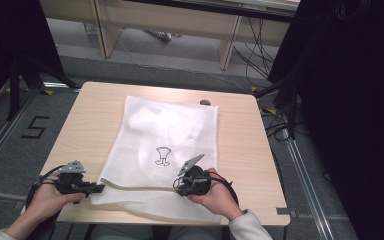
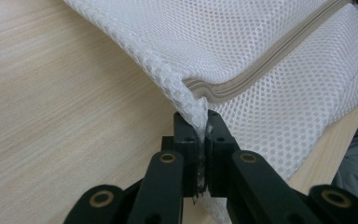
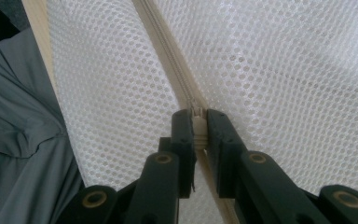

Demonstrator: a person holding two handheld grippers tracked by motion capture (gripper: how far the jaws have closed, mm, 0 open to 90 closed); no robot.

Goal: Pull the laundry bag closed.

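Mesh bag (image 1: 165, 150) covers mid-frame of the pale wood surface (image 1: 87, 125) over grey floor (image 1: 180, 55); left claw (image 1: 100, 187) pinches its corner, right claw (image 1: 177, 189) its zipper pull (image 3: 198, 122).

Light wooden table (image 1: 87, 120) at the centre of a cabled work area.
A small dark object (image 1: 205, 102) lies on the tabletop near its far edge, at about 1 o'clock from the table's middle. Grey floor (image 1: 180, 55) surrounds the table; at 9 o'clock a floor marking (image 1: 35, 127) reads "5". Pale wooden furniture (image 1: 170, 22) stands at 12 o'clock, with loose cables (image 1: 252, 55) trailing at 1 o'clock. Black curtains (image 1: 350, 100) hang at 3 o'clock, and a dark stand (image 1: 17, 75) rises at 10 o'clock.
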